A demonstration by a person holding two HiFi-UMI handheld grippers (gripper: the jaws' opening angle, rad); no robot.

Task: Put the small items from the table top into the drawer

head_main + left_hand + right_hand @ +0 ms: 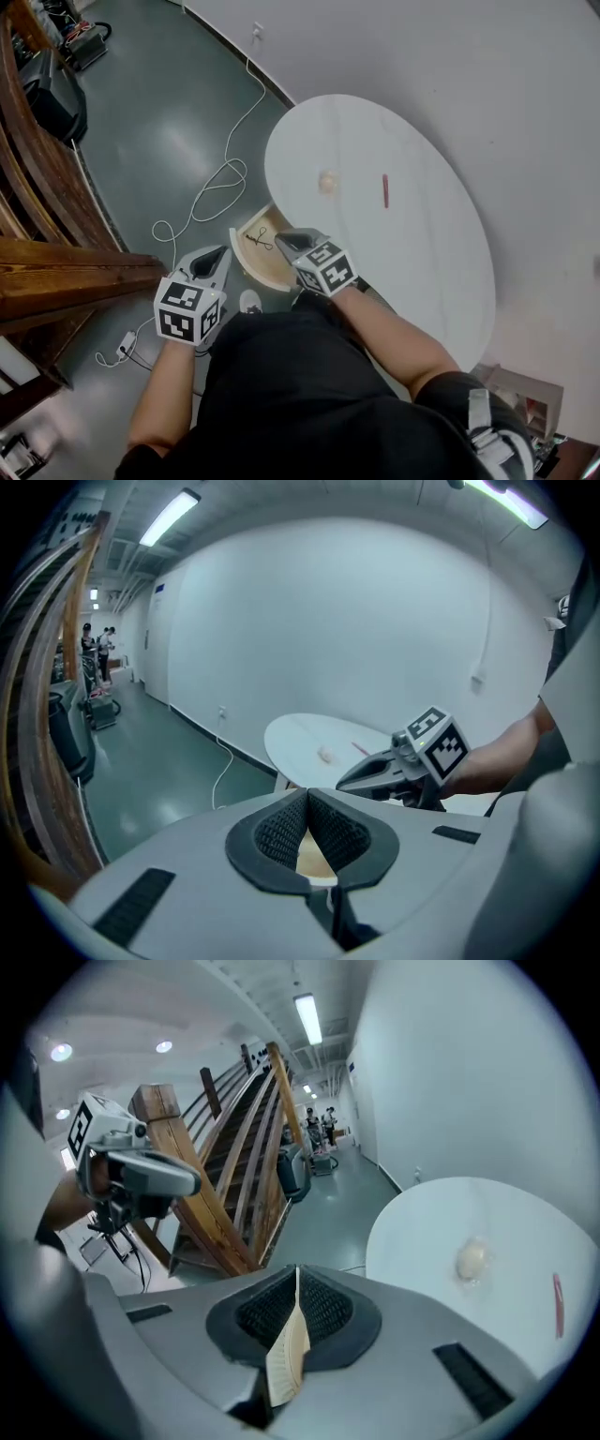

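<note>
A grey-green floor is seen with a white cable across it. A wooden staircase stands at left and a white oval table at right. An open drawer is seen at the table's near left edge, with a dark wiry item lying in it. The right gripper is reached forward and left on a bare forearm to the drawer. Its jaws are clamped on a thin wooden edge of the drawer, which is shown only in the right gripper view. The left gripper is held over the floor just left of the drawer, jaws together with nothing gripped. A pale round item and a red stick lie apart on the table top. People far down the corridor are shown only in the gripper views.
</note>
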